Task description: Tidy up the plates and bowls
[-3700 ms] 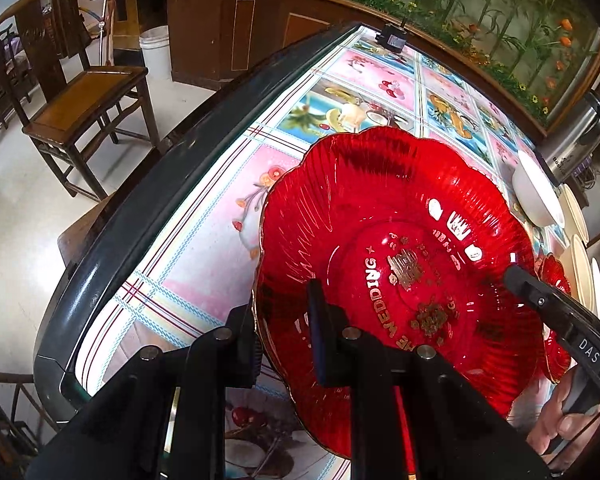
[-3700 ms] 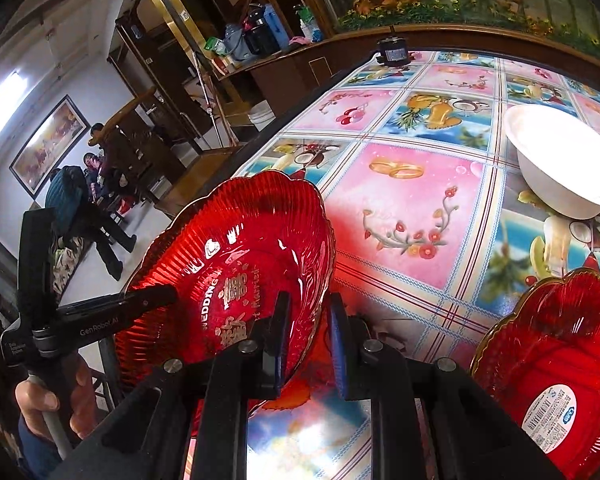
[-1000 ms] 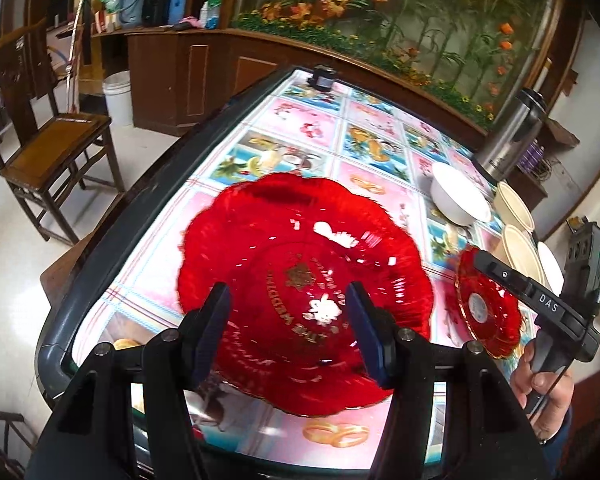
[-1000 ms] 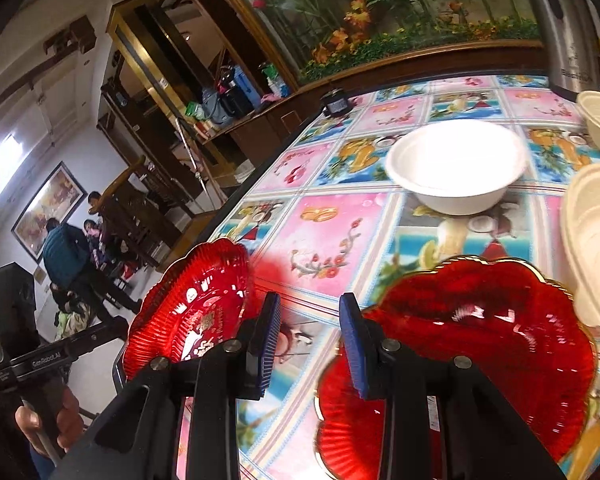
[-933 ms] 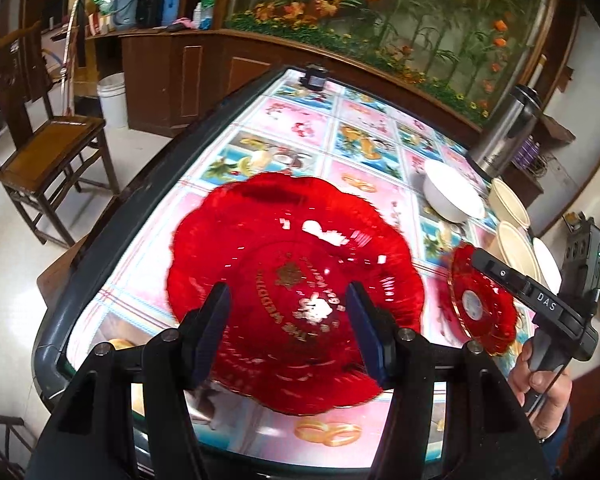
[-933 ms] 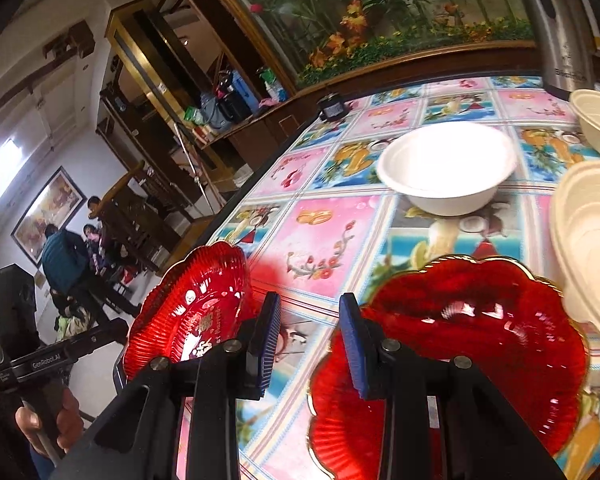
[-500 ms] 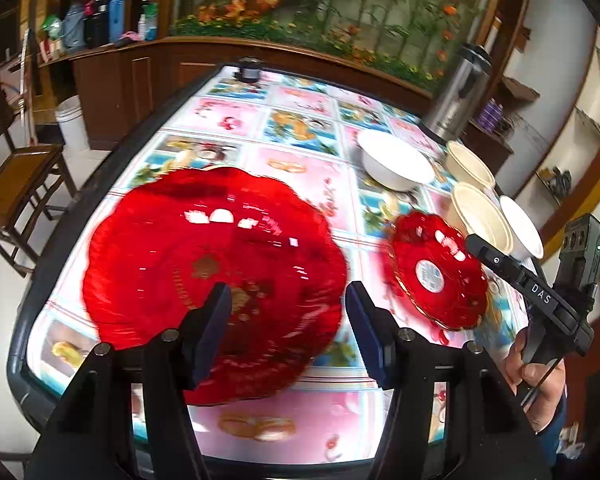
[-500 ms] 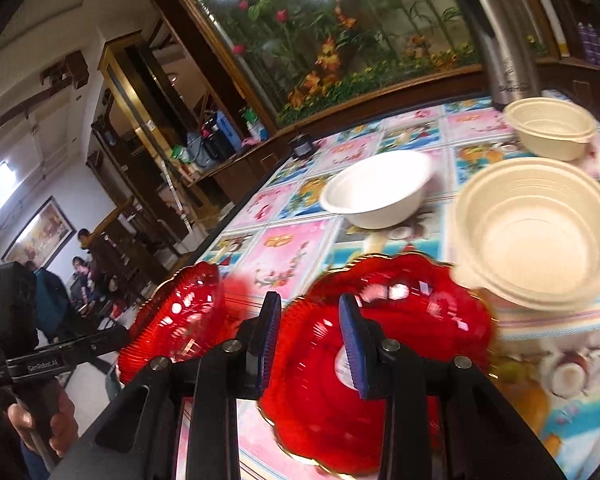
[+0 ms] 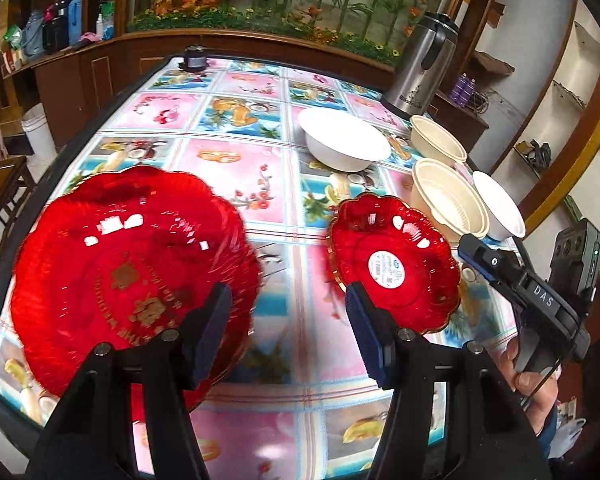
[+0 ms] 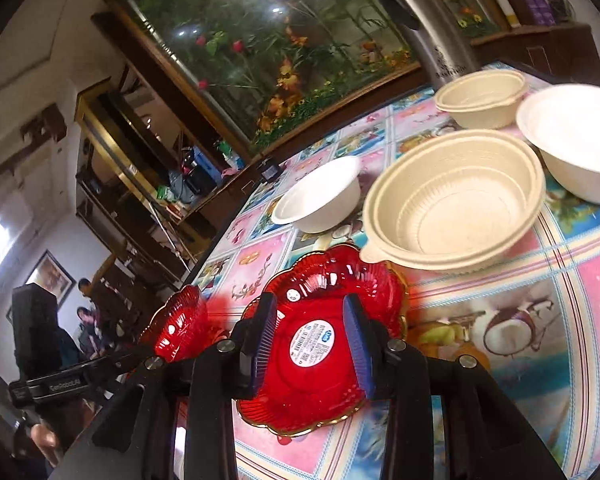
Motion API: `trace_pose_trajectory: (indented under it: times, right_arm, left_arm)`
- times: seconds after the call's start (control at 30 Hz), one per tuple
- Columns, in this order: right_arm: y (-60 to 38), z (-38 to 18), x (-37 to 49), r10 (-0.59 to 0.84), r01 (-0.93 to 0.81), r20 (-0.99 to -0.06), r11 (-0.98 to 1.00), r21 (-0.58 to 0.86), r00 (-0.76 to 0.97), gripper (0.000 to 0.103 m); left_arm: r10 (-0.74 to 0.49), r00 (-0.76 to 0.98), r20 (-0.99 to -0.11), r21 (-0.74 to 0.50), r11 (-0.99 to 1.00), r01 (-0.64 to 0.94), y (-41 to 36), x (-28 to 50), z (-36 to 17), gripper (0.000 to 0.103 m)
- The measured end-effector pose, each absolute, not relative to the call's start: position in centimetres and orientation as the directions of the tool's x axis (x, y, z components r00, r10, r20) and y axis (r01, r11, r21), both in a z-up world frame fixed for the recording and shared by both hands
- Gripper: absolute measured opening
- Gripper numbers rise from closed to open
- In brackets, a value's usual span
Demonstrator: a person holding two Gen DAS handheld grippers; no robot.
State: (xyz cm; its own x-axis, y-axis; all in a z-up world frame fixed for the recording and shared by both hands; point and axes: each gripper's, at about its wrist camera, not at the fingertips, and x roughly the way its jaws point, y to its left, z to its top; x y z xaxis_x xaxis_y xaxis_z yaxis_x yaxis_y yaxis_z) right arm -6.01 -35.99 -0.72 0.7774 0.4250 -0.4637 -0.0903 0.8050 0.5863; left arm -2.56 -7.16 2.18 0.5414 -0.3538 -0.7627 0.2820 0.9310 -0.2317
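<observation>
A large red scalloped plate (image 9: 128,264) lies flat near the table's left front edge. To its right, beside the cream bowls, lies a small red plate (image 9: 392,264) with a white sticker. My left gripper (image 9: 288,316) is open over the gap between the two plates and holds nothing. My right gripper (image 10: 310,328) hovers over the small red plate (image 10: 320,344). Its jaws are opening, and the plate shows between them with neither pad touching it. The large plate (image 10: 178,328) appears at the left in the right wrist view.
A white bowl (image 9: 344,144) stands mid-table. Stacked cream bowls (image 9: 448,200), a further cream bowl (image 9: 438,140) and a tilted white bowl (image 9: 498,206) crowd the right side. A steel flask (image 9: 420,64) stands at the back right. A wooden chair (image 9: 0,192) is off the table's left.
Both grippers have let go of the large red plate, which now rests on the table. Over the last second both swung right, the right one over the small plate with slightly wider jaws.
</observation>
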Motion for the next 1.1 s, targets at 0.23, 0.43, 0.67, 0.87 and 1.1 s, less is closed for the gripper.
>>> trace_pose_trajectory:
  times: [0.23,0.43,0.67,0.87,1.1]
  right_arm:
    - [-37.4,-1.2,-6.3,0.422,-0.059,-0.470,0.788,0.612,0.775,0.037]
    - [-38.7,-2.0,-7.0,0.381,0.024,-0.522,0.790,0.612,0.763,0.037]
    - [-39.3,-3.3,-6.6,0.379,0.085,-0.580,0.782,0.617,0.721,0.037]
    - [-38.6,-3.7,-5.9,0.405,0.081,-0.611,0.786,0.612,0.680,0.027]
    - [-38.3,-3.9,-5.8,0.415,0.079,-0.622,0.788,0.610,0.665,0.013]
  left_arm:
    - [-0.361,0.517,-0.776,-0.228,0.925,0.303,-9.3,-1.5,1.7,0.058]
    - [-0.361,0.501,-0.786,-0.221,0.922,0.317,-11.0,-0.4,1.3,0.058]
    - [-0.343,0.481,-0.807,-0.211,0.928,0.308,-12.8,1.4,0.2,0.058]
    - [-0.323,0.476,-0.818,-0.187,0.932,0.312,-14.0,2.9,-0.8,0.058]
    - [-0.290,0.474,-0.831,-0.148,0.938,0.314,-14.9,4.1,-2.2,0.055]
